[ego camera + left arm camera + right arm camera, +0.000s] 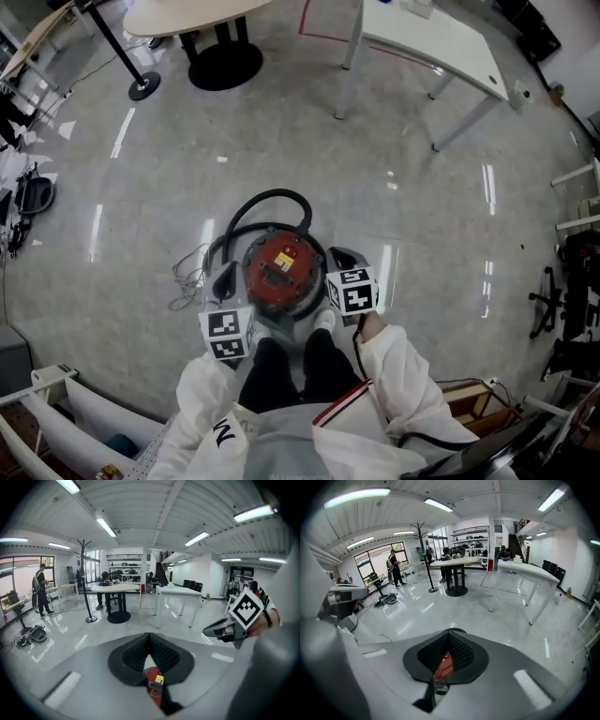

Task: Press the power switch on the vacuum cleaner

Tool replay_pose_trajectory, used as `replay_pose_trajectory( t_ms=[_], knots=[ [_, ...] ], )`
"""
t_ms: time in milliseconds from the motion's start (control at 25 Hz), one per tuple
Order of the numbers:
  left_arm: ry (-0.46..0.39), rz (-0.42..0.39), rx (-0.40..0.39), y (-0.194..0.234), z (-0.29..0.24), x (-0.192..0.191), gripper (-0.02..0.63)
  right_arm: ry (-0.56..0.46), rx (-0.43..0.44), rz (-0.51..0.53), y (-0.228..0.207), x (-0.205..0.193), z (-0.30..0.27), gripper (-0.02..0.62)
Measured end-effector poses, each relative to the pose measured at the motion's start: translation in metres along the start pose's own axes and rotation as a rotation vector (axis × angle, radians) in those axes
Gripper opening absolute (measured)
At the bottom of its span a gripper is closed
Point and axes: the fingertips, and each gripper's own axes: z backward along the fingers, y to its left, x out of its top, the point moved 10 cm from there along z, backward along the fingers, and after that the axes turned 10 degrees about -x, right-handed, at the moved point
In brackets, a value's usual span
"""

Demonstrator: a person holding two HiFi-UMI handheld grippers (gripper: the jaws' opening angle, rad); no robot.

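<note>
Polished grey floor point(394, 187) of an open office spreads below the standing person. At left, the left tool point(150, 635) has its pads pressed together at the tips and pinches nothing. Between the two tools, just ahead of the person's feet, stands the vacuum cleaner point(279, 272), a round red-topped canister with a black hose point(272, 197) looped behind it. It looks heavy and rigid, likely steady under a push. Its hard lid may be slick, so a closed tip should press squarely down on the switch, which I cannot single out. At right, the right tool point(448, 633) is likewise closed and empty.
</note>
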Motion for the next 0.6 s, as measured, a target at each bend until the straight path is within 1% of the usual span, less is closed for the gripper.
replay_pose_trajectory(
  t_ms=[280,600],
  knots=[
    [-0.025,-0.007,-0.011,-0.008,0.012,0.025,0.000,-0.073,0.036,-0.019,0.002,0.030,0.044,0.000],
    [-0.061,-0.015,-0.015,-0.017,0.027,0.048,0.000,-0.116,0.090,-0.023,0.012,0.044,0.083,0.000]
  ],
)
